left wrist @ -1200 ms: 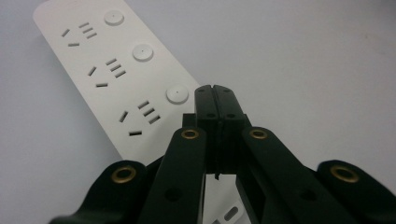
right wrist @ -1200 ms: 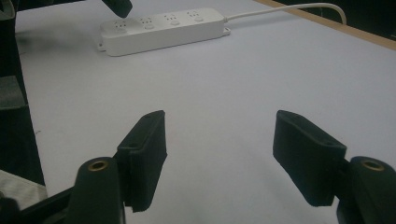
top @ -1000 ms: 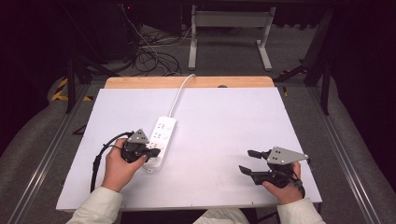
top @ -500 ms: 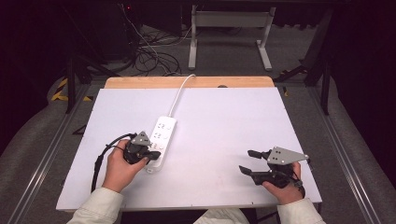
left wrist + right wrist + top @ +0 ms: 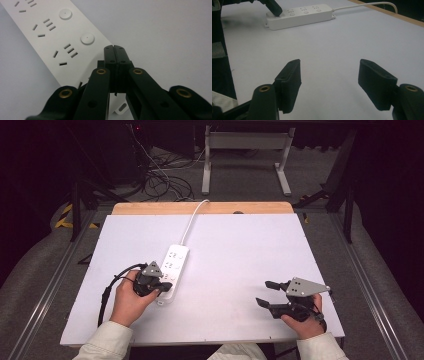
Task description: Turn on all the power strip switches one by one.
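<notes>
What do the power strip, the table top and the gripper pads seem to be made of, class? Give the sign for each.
Power strip: likely white moulded plastic, smooth and matt, with crisp slots and round buttons.
Table top: a pale matt sheet over what looks like wood, going by the tan far edge.
Right gripper pads: probably black rubber or foam, dull and slightly rounded.

Two black jaws of the left gripper pressed flat together, nothing between them; tips low over the near end of a white power strip, by its edge; cannot tell if touching; strip running up to the top left corner on a pale table; two round white buttons along the strip, slot holes beside each; small mounting tab at the strip's end, peeking out under the jaws.
</notes>
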`<state>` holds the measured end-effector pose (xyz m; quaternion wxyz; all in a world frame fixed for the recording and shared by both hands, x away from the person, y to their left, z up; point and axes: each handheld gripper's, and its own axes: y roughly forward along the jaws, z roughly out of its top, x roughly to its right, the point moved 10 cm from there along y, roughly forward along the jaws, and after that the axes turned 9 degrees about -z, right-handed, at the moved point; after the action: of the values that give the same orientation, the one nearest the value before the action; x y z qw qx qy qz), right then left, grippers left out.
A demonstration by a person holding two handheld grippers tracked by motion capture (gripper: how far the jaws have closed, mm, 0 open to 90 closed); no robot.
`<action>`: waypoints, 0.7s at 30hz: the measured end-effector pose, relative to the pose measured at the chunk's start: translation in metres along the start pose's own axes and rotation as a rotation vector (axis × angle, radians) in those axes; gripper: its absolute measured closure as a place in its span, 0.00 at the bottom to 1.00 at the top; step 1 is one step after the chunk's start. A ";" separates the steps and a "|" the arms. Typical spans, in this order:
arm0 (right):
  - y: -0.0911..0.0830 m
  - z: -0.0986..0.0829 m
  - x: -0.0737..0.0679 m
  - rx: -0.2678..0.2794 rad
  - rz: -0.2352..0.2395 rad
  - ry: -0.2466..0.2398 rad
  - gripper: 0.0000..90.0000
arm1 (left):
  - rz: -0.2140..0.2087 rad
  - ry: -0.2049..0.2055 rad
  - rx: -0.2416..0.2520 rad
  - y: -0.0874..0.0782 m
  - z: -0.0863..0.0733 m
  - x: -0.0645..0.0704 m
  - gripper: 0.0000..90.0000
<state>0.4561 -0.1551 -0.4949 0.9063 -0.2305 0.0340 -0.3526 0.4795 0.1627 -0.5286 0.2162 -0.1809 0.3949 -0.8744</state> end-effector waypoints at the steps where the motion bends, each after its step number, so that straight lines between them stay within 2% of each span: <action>1: 0.000 0.000 0.000 0.000 0.000 0.000 0.39 | 0.002 0.005 -0.001 0.000 0.000 0.000 1.00; 11: 0.000 0.000 -0.001 0.001 0.000 -0.003 0.39 | 0.003 -0.019 0.014 0.001 -0.002 -0.001 1.00; 21: 0.000 0.000 -0.001 -0.001 -0.002 -0.004 0.39 | 0.014 -0.024 0.006 0.002 -0.002 0.001 1.00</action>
<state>0.4558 -0.1546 -0.4950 0.9059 -0.2318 0.0322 -0.3530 0.4784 0.1623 -0.5315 0.2274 -0.1879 0.3910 -0.8718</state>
